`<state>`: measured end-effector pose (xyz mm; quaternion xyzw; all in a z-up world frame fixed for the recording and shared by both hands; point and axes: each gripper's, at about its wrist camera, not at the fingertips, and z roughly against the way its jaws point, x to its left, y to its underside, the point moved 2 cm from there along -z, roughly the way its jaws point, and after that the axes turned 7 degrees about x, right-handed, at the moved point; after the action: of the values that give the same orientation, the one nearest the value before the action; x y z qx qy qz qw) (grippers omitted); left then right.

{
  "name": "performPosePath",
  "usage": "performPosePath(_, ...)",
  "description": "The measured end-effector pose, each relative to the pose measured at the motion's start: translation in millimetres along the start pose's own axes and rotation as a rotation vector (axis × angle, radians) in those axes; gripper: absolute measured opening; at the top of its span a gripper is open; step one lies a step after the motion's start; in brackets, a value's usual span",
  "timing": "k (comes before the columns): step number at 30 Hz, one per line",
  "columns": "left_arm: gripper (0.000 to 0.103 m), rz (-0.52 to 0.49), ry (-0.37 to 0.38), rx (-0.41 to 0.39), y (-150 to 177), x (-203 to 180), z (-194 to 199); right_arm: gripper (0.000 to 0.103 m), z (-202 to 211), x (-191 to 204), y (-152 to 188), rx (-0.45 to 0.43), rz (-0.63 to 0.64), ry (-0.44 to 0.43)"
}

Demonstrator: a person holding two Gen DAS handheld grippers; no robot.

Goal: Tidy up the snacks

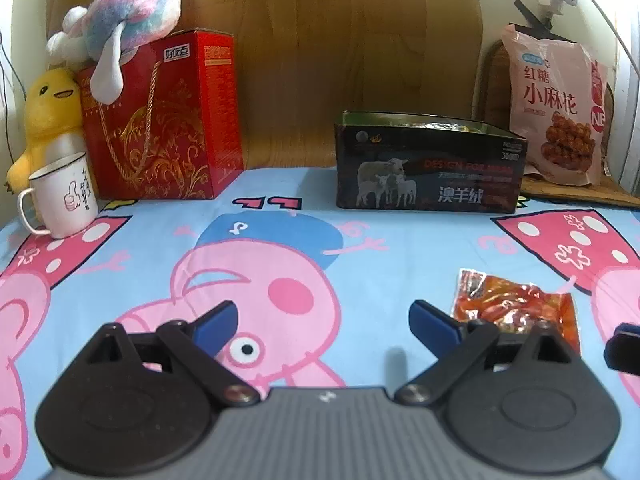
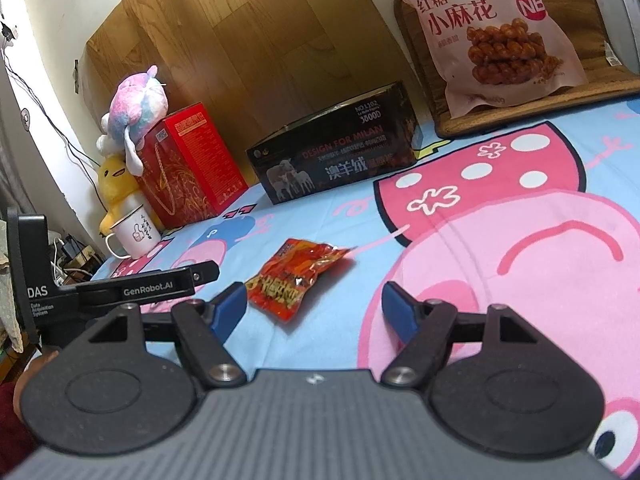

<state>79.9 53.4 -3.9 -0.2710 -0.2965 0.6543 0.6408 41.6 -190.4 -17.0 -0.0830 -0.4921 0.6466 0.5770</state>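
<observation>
A small red-orange snack packet [image 1: 516, 306] lies flat on the cartoon-print sheet, just beyond and right of my open, empty left gripper [image 1: 322, 316]. In the right wrist view the packet [image 2: 298, 274] lies just ahead and slightly left of my open, empty right gripper [image 2: 312, 306]. A dark open-topped box with sheep pictures [image 1: 428, 164] stands at the back; it also shows in the right wrist view [image 2: 336, 156]. A large pink snack bag [image 1: 558, 104] leans at the back right and shows in the right wrist view [image 2: 492, 28].
A red gift box [image 1: 164, 120] with a pastel plush toy [image 1: 128, 20] on top stands at the back left, beside a yellow duck plush [image 1: 48, 120] and a white mug [image 1: 62, 196]. A wooden board [image 1: 340, 40] backs the bed. The left gripper's body [image 2: 120, 292] shows at left.
</observation>
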Motion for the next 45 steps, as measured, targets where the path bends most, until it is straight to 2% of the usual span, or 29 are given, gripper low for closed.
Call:
performPosePath(13, 0.096, 0.017, 0.01, 0.018, 1.5, 2.5, -2.8, 0.078, -3.6, -3.1, -0.5, -0.001, -0.014, -0.005)
performPosePath(20, 0.096, 0.034, 0.022, 0.037, 2.2, 4.7, -5.4, 0.096, -1.0, -13.2, -1.7, -0.02, -0.127, -0.114)
performPosePath(26, 0.096, 0.032, 0.023, 0.039, 2.3, 4.6, -6.2, 0.097, -0.3, -8.9, -1.8, -0.016, -0.121, -0.117)
performPosePath(30, 0.096, 0.033, 0.024, 0.039, 2.4, 4.8, -6.3, 0.103, -0.5, -7.2, -1.3, -0.011, -0.112, -0.135)
performPosePath(38, 0.096, 0.028, 0.034, 0.04, 3.2, 2.6, -5.8, 0.103, 0.1, -7.2, 1.1, -0.022, -0.091, -0.137)
performPosePath(45, 0.092, 0.027, 0.043, 0.046, 3.6, 2.7, -6.9, 0.103, -0.5, -7.2, -1.1, -0.005, -0.081, -0.139)
